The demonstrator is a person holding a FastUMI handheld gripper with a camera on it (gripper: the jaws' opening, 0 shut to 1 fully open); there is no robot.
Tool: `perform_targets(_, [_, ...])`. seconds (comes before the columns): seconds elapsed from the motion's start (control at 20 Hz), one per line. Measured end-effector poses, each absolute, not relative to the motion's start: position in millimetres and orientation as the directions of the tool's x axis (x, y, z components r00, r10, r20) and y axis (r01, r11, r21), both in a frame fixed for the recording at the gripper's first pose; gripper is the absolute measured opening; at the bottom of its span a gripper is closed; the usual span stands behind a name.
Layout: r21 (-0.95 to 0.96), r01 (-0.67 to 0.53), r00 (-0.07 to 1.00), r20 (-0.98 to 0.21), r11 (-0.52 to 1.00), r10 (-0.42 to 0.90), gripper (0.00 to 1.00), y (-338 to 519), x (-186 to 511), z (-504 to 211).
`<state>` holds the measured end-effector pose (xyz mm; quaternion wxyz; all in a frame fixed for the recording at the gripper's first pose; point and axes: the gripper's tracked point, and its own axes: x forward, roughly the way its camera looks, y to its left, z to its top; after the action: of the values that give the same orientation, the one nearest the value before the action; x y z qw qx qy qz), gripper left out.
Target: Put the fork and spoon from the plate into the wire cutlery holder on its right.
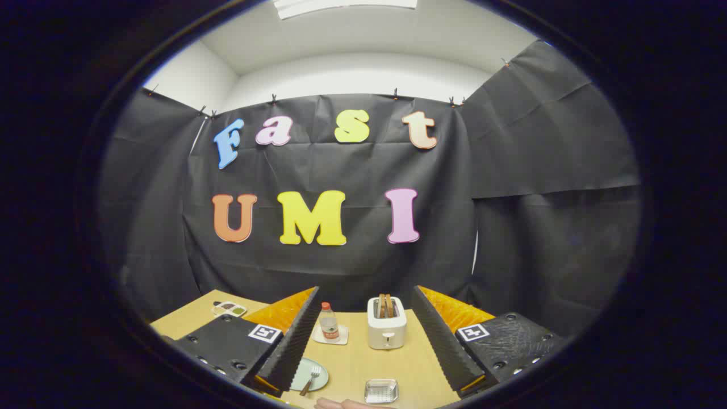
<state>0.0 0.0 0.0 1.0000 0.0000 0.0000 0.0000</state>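
Note:
My gripper (363,375) is open, its two fingers spread wide above the wooden table (358,363), with nothing between them. A pale green plate (317,379) lies just by the left fingertip, partly hidden behind it. A fork (311,379) with a brown handle rests on that plate. The spoon is hidden. A small square wire cutlery holder (381,391) stands on the table to the right of the plate, between the fingers and close to me.
A white toaster (387,329) with two slices of toast stands ahead between the fingers. A small bottle (328,322) sits on a white coaster to its left. A small dish (229,308) lies at the far left. A hand (346,404) shows near the holder.

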Motion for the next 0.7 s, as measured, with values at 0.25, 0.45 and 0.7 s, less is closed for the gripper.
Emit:
perform_targets(0.25, [0.015,-0.034,0.999,-0.028,0.999,0.034,0.96,25,5,-10])
perform_targets(0.45, [0.016,-0.053,0.997,-0.054,0.998,0.053,0.97,40,10,-22])
perform_targets(0.7, [-0.002,-0.064,0.994,-0.088,0.998,0.064,0.97,53,13,-40])
